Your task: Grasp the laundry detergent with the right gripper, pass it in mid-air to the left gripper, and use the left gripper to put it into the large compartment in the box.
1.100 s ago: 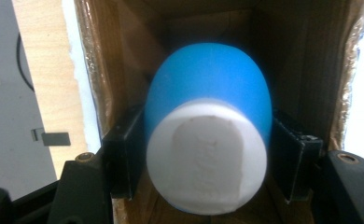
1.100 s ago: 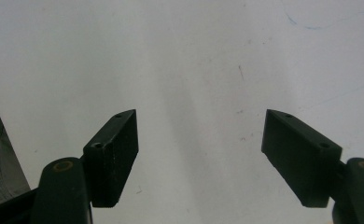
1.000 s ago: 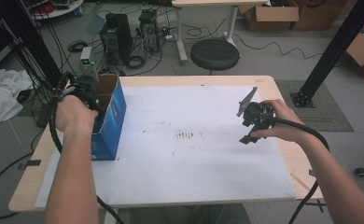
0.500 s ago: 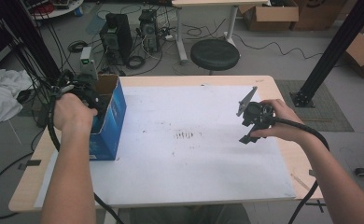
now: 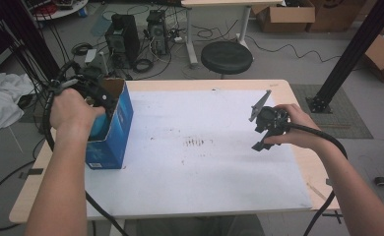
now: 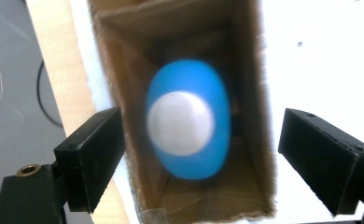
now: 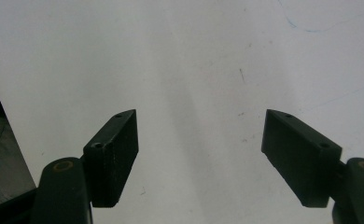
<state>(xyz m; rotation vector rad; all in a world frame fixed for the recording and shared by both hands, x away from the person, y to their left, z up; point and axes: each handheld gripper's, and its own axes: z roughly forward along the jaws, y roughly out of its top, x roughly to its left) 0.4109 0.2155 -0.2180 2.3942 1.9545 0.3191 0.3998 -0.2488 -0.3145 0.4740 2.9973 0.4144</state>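
Blue box (image 5: 112, 129) stands open-topped at the left of the worktop (image 5: 205, 187). Above its mouth the left claw (image 6: 201, 154) has just been opening, released, with a blurred blue-and-white object (image 6: 188, 125) inside the box. Well apart, the right claw (image 7: 201, 154) hangs released, grasping nothing.

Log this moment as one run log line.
left claw: just opened, over blue box | blue object: inside box, released | right claw: open, empty, above white sheet

blue-and-white object (image 6: 188, 122) blurred, inside open blue box (image 5: 112, 129)
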